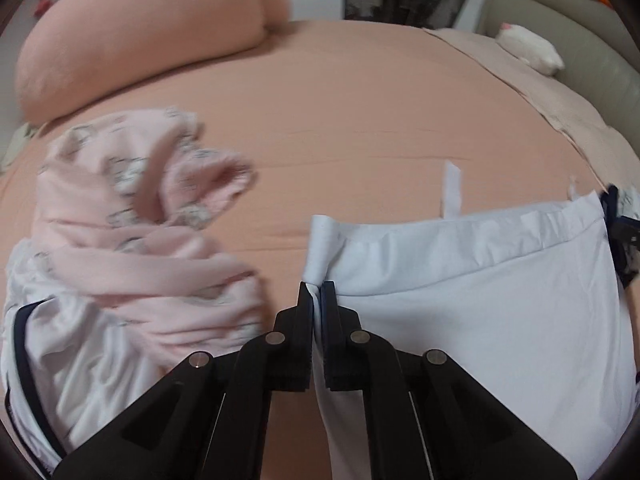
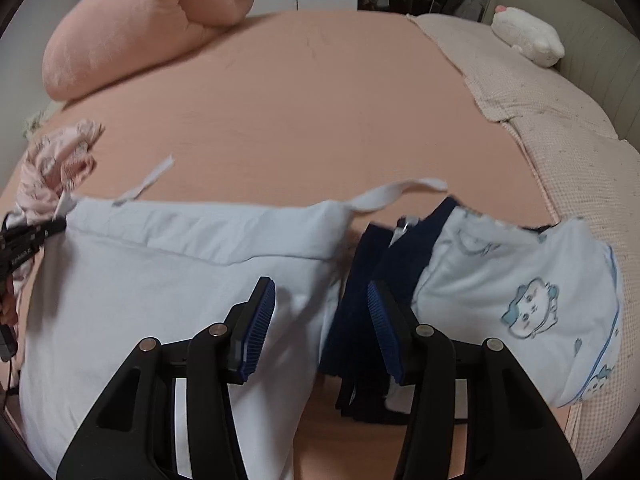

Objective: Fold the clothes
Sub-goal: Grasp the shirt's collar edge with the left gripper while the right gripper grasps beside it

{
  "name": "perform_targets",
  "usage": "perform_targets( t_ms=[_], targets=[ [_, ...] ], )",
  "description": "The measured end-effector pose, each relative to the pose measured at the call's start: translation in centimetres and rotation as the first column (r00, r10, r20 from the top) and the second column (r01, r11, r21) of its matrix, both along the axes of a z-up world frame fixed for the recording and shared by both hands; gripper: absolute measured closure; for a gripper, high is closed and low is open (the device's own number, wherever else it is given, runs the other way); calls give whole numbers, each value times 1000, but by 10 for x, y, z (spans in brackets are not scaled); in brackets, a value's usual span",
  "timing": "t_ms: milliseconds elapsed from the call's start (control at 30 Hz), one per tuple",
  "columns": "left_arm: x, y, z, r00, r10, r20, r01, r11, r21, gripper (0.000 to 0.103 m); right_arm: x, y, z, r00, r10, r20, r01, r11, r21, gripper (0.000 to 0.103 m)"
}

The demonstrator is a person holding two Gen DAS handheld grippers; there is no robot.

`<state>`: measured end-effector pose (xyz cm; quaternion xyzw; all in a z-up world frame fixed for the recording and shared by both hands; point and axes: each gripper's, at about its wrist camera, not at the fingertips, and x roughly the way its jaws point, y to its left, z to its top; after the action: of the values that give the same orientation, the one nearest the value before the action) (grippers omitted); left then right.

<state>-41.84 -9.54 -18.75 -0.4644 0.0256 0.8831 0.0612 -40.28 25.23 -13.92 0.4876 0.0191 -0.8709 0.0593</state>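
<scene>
Two grippers work at the bed's (image 2: 320, 112) near edge. The left gripper (image 1: 317, 290) is clamped on the left edge of the pale blue trousers (image 2: 168, 280) spread there; the right gripper (image 2: 321, 296) hovers with jaws apart over their right side, beside a navy garment (image 2: 360, 300).

The pale blue garment (image 1: 460, 300) runs off the bottom edge of both views, so its lower part cannot be seen. In the left wrist view the pink printed garment (image 1: 152, 232) is smeared with blur and its print is unreadable; the white piece with dark trim (image 1: 80, 360) beneath it is cut by the left rim. In the right wrist view the navy clothing (image 2: 360, 320) is partly hidden behind the right gripper (image 2: 322, 328), and the left gripper (image 2: 24, 240) is cropped at the left edge.
</scene>
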Motion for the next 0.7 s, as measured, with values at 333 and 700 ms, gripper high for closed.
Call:
perform_targets(
  t_ms=[333, 700],
  targets=[
    [-14, -21, -11, 998, 3, 70, -7, 999, 53, 98, -38, -22, -19, 993, 94, 71, -91, 995, -47, 51],
    [-42, -24, 0, 999, 17, 51, -21, 998, 65, 93, -84, -33, -41, 988, 67, 138, -68, 998, 2, 94]
  ],
)
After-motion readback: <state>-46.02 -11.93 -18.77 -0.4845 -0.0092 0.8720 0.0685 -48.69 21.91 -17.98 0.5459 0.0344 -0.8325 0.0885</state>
